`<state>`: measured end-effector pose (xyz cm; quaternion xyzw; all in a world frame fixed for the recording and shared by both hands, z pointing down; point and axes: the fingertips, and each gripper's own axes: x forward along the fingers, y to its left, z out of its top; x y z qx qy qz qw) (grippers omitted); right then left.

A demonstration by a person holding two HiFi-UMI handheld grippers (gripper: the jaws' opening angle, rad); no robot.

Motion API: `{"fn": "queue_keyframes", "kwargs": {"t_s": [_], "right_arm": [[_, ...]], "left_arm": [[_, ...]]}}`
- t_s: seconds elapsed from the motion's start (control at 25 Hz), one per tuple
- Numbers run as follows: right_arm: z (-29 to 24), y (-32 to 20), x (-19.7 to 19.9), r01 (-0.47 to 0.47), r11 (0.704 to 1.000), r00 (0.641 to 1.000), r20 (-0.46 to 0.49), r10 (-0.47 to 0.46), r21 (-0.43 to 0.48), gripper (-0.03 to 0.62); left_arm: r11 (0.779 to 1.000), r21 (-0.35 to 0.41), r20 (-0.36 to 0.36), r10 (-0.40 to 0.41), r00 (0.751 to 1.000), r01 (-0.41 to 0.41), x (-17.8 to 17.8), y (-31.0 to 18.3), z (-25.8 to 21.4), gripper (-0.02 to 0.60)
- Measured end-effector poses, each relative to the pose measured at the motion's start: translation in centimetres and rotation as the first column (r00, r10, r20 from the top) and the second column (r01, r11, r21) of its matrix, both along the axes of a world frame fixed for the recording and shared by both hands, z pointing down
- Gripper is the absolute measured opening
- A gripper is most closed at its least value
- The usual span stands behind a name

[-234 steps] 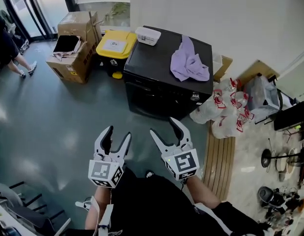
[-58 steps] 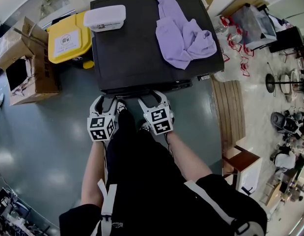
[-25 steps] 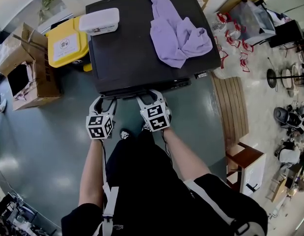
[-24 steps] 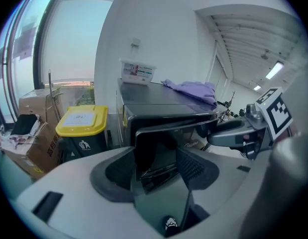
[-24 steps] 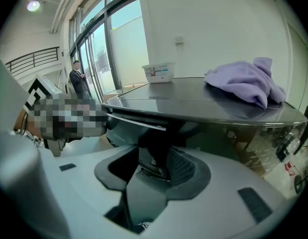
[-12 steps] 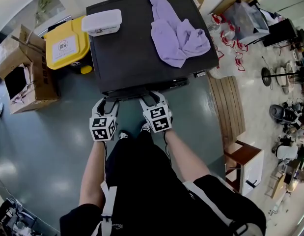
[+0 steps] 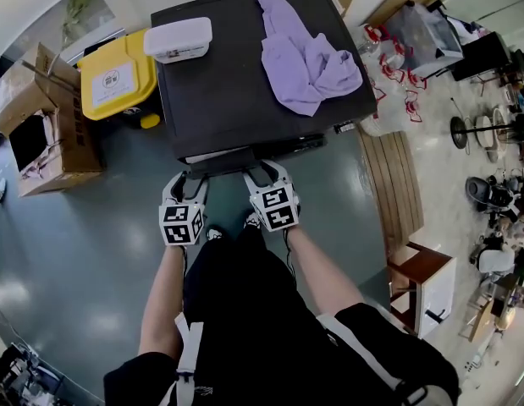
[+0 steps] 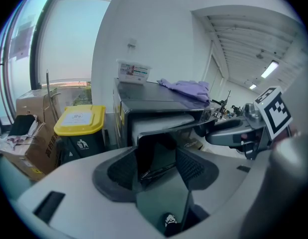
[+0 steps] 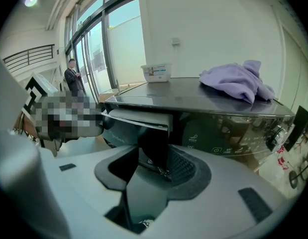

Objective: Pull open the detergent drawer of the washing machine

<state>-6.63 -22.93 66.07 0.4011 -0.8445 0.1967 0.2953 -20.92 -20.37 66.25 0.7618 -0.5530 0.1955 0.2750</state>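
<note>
We hold the left gripper (image 7: 187,181) and the right gripper (image 7: 263,174) side by side against the front of the washing machine (image 7: 245,83), both tilted downward. The drawer (image 7: 217,160) sits right at their tips, at the machine's top left corner, and stands a short way out of the front.

In the left gripper view the dark front panel of the drawer fills the gap between the jaws, and both pads press against it, so this gripper is clamped on the drawer. Just above its jaws we see the pale body of the drawer showing.

In the right gripper view the jaws are partly closed, grasping the right end of that same front panel. The machine's control panel runs off to this gripper's right.

Beyond both grippers, on the machine's black top, a purple cloth (image 7: 308,53) lies ahead and to the right, and a white tub (image 7: 179,39) rests at the far left corner. A yellow bin (image 7: 118,79) and cardboard boxes (image 7: 41,117) stand off to the left gripper's left.
</note>
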Motion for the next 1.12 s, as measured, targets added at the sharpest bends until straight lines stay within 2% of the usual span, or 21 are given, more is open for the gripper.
{"fn": "queue_keyframes", "kwargs": {"t_s": [1.12], "right_arm": [[0.0, 3.4, 1.2, -0.039, 0.999, 0.999, -0.005, 0.039, -0.007, 0.186]], "left_arm": [[1.000, -0.006, -0.003, 0.008, 1.000, -0.008, 1.3, 3.4, -0.2, 0.250]]}}
